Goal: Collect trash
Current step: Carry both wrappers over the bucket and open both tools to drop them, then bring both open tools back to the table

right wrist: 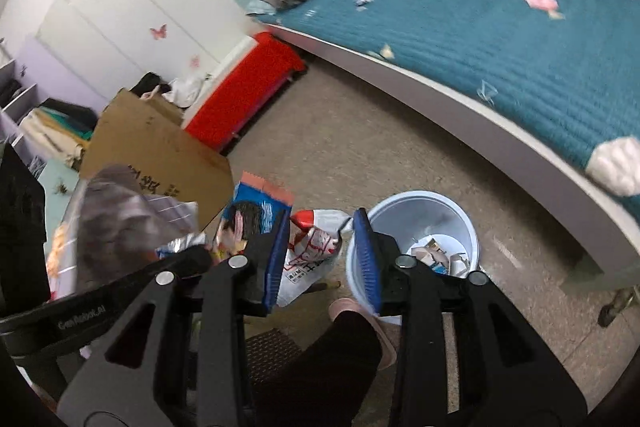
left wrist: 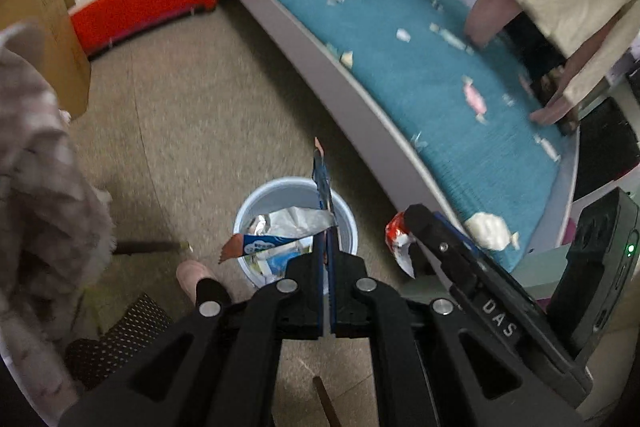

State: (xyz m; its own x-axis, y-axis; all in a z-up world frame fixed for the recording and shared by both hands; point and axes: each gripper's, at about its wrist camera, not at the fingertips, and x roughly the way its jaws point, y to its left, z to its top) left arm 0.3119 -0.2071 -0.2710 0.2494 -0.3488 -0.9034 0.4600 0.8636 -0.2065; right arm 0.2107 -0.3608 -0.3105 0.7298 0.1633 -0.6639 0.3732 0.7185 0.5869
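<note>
1. The left gripper [left wrist: 328,255] has its fingers clamped on a blue snack wrapper [left wrist: 322,183] above the pale blue bin [left wrist: 348,223]. The wrapper stands tall and a strip trails out to the left, so on release it could catch the rim and slide to the floor.
2. The right gripper [right wrist: 320,263] has its fingers set apart with a red-and-white wrapper [right wrist: 312,247] loose between them, left of the bin's mouth in the right wrist view. I judge it may fall short.
3. The bed [right wrist: 460,95] edge hems the bin on the right. The floor [left wrist: 192,115] to the left lies open.
</note>
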